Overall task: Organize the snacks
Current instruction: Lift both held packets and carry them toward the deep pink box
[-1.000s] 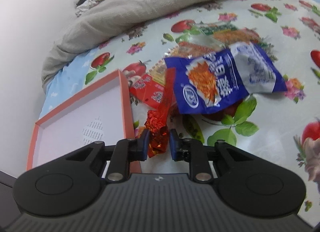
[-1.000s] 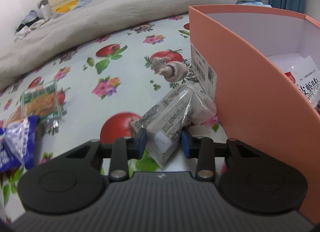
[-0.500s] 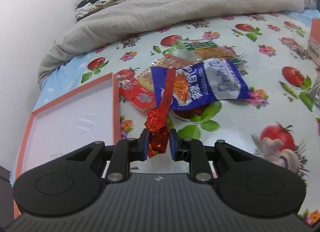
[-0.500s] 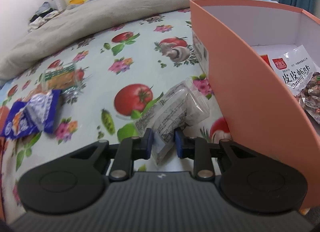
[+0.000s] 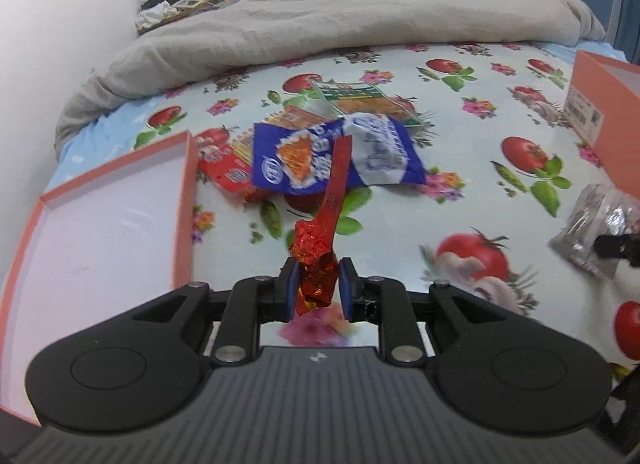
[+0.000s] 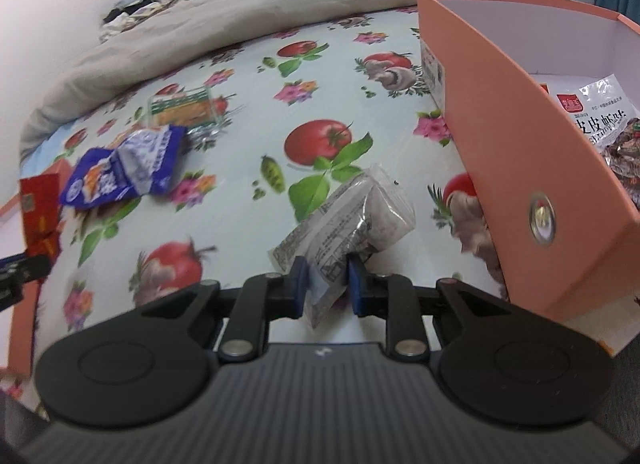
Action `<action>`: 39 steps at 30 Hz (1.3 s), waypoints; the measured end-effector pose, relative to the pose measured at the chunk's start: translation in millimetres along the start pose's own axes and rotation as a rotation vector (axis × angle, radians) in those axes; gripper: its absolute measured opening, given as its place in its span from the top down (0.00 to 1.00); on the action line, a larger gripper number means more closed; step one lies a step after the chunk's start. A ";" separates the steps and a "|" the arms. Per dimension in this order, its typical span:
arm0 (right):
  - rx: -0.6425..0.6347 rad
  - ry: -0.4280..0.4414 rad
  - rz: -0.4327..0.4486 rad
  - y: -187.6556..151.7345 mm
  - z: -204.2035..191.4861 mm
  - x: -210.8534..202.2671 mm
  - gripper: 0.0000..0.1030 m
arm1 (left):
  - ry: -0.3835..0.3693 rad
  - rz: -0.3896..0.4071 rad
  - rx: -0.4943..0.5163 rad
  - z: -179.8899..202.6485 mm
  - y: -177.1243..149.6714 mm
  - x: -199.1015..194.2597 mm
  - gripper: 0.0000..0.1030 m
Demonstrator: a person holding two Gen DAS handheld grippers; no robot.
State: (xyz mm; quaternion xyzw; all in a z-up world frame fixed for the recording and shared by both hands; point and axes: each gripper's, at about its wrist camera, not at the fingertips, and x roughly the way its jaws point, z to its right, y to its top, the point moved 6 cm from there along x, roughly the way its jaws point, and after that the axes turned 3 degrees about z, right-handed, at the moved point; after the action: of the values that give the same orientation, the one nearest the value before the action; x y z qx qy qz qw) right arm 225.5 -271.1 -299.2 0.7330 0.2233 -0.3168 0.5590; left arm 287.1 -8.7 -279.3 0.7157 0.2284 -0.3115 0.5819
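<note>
In the left wrist view, the shallow salmon-edged box lid with a white inside (image 5: 108, 219) lies at nine o'clock on the bed's tomato-and-flower printed plastic cover (image 5: 460, 223). Just right of the lid, at about eleven o'clock, a flat red snack packet (image 5: 228, 173) lies partly under a crumpled blue-and-white noodle snack bag (image 5: 332, 155); a clear green-and-orange cracker packet (image 5: 360, 97) sits behind them at twelve o'clock. The left gripper (image 5: 319, 290) is closed on a crinkled red foil candy with a long red ribbon tail (image 5: 318, 264), blue pads pressing both sides, the tail sticking up toward the blue bag. A grey blanket (image 5: 320, 23) is heaped at the far edge.

In the right wrist view, the red candy (image 6: 40, 203) shows at nine o'clock, the blue bag (image 6: 124, 167) at ten o'clock and the cracker packet (image 6: 184, 109) beyond it. The right gripper (image 6: 324, 288) is pinched on the near end of a clear silvery-grey printed plastic snack packet (image 6: 348, 219), which angles toward one o'clock above the cover. Just right, from one to three o'clock, stands the tall salmon cardboard box (image 6: 520, 143), holding a white-and-red printed snack bag (image 6: 604, 119).
</note>
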 end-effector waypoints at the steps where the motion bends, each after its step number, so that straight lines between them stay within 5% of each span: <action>1: -0.006 0.006 -0.004 -1.8 -0.4 -2.2 0.76 | -0.007 -0.001 -0.006 2.7 -1.5 -1.1 0.76; 18: -0.058 0.060 -0.030 -11.8 6.6 -27.4 0.79 | -0.143 0.007 -0.058 57.6 4.1 -14.8 0.76; 39: -0.042 0.054 0.048 27.8 30.3 -60.4 0.83 | -0.248 0.025 -0.067 110.6 75.1 -37.8 0.76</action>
State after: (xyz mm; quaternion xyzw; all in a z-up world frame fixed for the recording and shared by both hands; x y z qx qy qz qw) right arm 195.7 -306.2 -242.5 0.7346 0.2273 -0.2786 0.5754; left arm 292.5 -131.6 -214.8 0.6545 0.1563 -0.3827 0.6331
